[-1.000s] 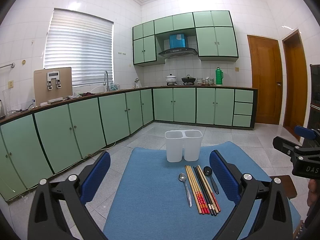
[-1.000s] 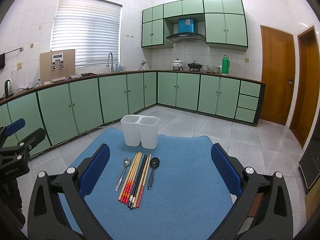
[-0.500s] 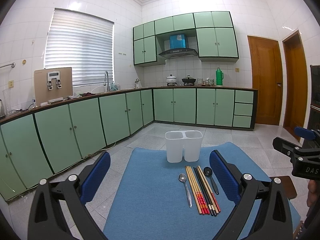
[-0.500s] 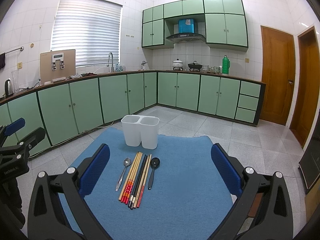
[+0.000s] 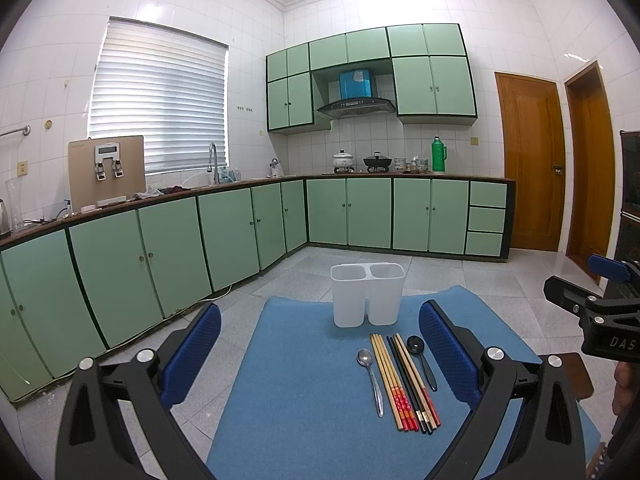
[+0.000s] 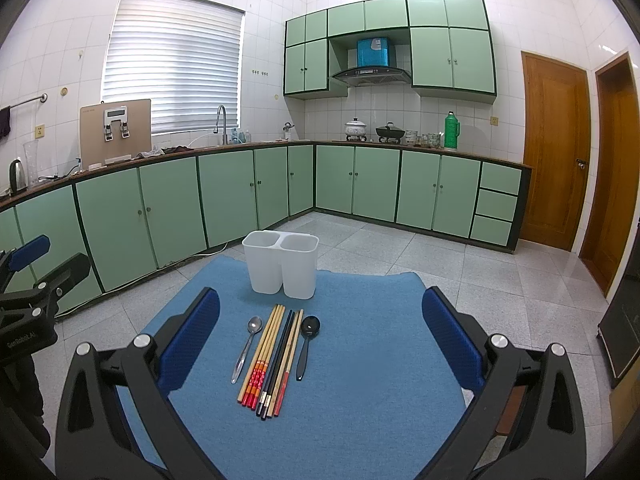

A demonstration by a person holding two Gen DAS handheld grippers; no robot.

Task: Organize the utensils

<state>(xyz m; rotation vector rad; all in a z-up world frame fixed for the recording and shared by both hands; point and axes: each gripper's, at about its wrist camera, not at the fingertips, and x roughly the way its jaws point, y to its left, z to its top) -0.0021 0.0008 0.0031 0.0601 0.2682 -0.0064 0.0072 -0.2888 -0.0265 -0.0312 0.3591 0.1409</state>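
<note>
A white two-compartment utensil holder [image 5: 367, 294] [image 6: 280, 267] stands upright at the far end of a blue mat [image 5: 304, 392] [image 6: 360, 380]. In front of it lie a metal spoon [image 5: 371, 376] [image 6: 247, 348], several chopsticks [image 5: 404, 382] [image 6: 274, 360] side by side, and a black spoon [image 5: 421, 360] [image 6: 307, 344]. My left gripper [image 5: 320, 354] is open and empty, held above the mat to the left of the utensils. My right gripper [image 6: 320, 344] is open and empty, above the utensils.
Green floor cabinets [image 5: 160, 248] run along the left and back walls. Two wooden doors [image 6: 556, 152] stand at the right. The right gripper shows at the right edge of the left wrist view [image 5: 600, 312]. The mat lies on a raised surface above the tiled floor [image 6: 500, 264].
</note>
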